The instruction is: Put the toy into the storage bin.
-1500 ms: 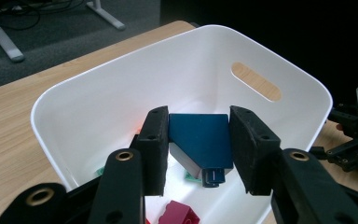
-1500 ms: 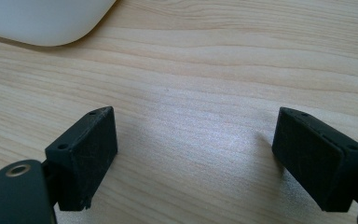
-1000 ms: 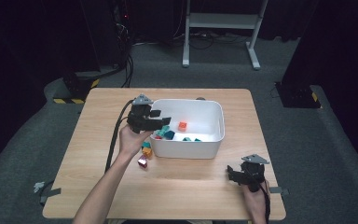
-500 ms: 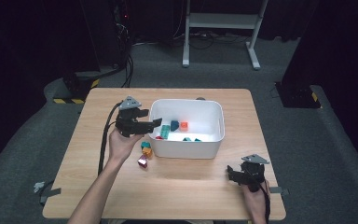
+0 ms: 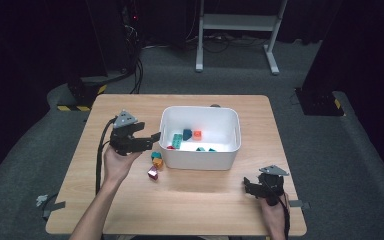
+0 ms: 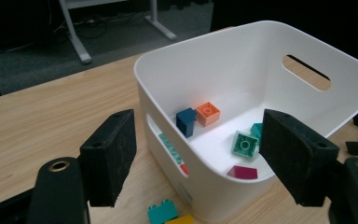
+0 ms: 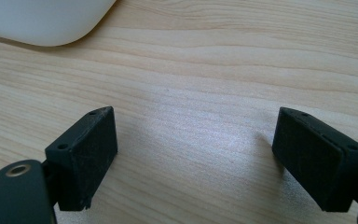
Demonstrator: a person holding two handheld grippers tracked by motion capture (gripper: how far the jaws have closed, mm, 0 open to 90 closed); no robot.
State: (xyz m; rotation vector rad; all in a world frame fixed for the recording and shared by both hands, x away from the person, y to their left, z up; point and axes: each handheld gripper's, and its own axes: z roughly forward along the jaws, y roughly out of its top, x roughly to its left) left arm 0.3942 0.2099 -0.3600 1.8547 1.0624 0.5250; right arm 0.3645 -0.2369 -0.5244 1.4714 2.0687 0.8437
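Note:
A white bin [image 5: 200, 161] stands mid-table; it also appears in the left gripper view [image 6: 223, 60]. Inside lie an orange brick [image 5: 197, 134] [image 6: 208, 113], a dark blue brick [image 5: 187, 134] [image 6: 186, 121], a green brick [image 5: 177, 141] and a mint brick [image 6: 244, 143]. My left gripper [image 5: 149, 140] [image 6: 200, 140] hovers just left of the bin and points at it. Its jaws have just been opening and nothing is between them. My right gripper [image 5: 247, 187] [image 7: 196, 140] rests open over bare wood at the front right, holding nothing.
A teal brick [image 5: 156, 155] [image 6: 163, 212], a yellow brick [image 5: 158, 162] and a magenta brick [image 5: 153, 173] lie on the table [image 5: 205, 200] beside the bin's front left corner. A black cable [image 5: 100, 160] trails from the left gripper.
The left gripper has drawn back to the left, from over the bin's left rim to beside it, with its jaws now wider apart. The right gripper has stayed put.

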